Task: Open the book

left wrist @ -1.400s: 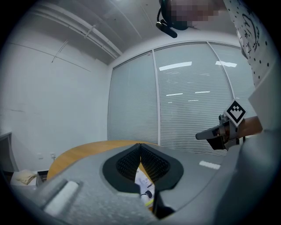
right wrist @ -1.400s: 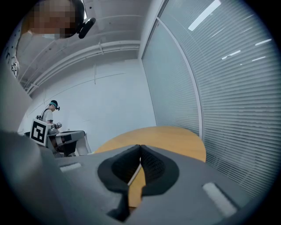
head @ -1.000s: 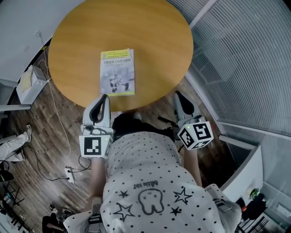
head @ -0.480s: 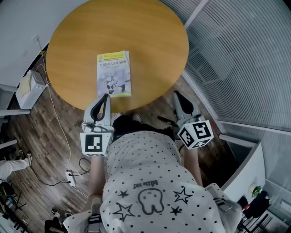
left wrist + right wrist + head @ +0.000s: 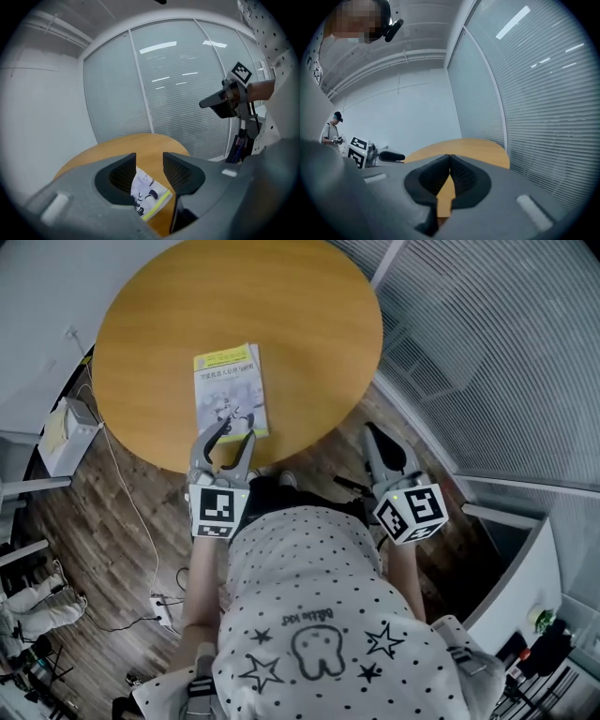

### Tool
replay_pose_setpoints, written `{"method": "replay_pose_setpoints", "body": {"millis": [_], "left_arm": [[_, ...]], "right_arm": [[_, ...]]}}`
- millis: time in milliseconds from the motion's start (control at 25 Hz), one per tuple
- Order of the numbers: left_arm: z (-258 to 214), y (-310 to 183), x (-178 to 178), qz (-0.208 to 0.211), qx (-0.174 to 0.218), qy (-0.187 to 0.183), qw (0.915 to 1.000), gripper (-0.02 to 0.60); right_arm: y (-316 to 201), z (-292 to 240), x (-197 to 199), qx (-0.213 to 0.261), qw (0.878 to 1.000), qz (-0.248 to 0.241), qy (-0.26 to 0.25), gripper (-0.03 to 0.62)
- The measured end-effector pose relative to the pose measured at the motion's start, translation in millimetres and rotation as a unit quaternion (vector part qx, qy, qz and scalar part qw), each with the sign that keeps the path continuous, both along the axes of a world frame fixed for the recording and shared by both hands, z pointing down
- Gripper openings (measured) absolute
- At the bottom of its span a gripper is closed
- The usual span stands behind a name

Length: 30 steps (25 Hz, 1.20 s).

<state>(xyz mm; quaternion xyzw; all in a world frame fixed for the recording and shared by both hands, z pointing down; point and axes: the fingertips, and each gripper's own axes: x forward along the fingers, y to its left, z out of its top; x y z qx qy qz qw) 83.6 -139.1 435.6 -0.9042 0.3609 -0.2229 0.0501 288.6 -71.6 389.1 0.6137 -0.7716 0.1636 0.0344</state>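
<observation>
Now we hold the left gripper (image 5: 229, 438) with jaws spread — just opened — the closed book (image 5: 229, 385) lying flat at their tips, seen through the gap; the right gripper (image 5: 374, 436), jaws pressed together, sits well aside.

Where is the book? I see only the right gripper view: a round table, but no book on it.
Observer: The book lies closed, cover up, on the table, near the edge closest to the person.
Operator: Does the left gripper hold it?
Observer: No. The left gripper has just been opening its jaws; the book's near edge shows between them, but they do not press on it.
Operator: Is my gripper above the table?
Observer: No. The right gripper is beside the table's edge, over the wooden floor.
</observation>
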Motion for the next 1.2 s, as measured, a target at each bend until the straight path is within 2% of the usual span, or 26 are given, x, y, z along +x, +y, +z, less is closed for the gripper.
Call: {"method": "replay_pose_setpoints", "body": {"millis": [120, 320, 800, 1040, 1200], "left_arm": [[19, -2, 10, 0.008, -0.017, -0.020, 0.9996, 0.209], [56, -4, 22, 0.020, -0.045, -0.075, 0.9959, 0.232], [139, -8, 42, 0.053, -0.110, -0.164, 0.9790, 0.238], [171, -7, 40, 0.060, -0.147, -0.189, 0.9690, 0.238], [180, -9, 35, 0.044, -0.163, -0.183, 0.9686, 0.236]], "right_arm": [[7, 0, 11, 0.001, 1.000, 0.012, -0.003, 0.005], [12, 1, 21, 0.005, 0.999, 0.031, -0.016, 0.005], [22, 1, 26, 0.007, 0.998, 0.056, -0.031, 0.005], [26, -3, 32, 0.007, 0.997, 0.070, -0.024, 0.005], [27, -4, 31, 0.006, 0.997, 0.072, -0.020, 0.005]]}}
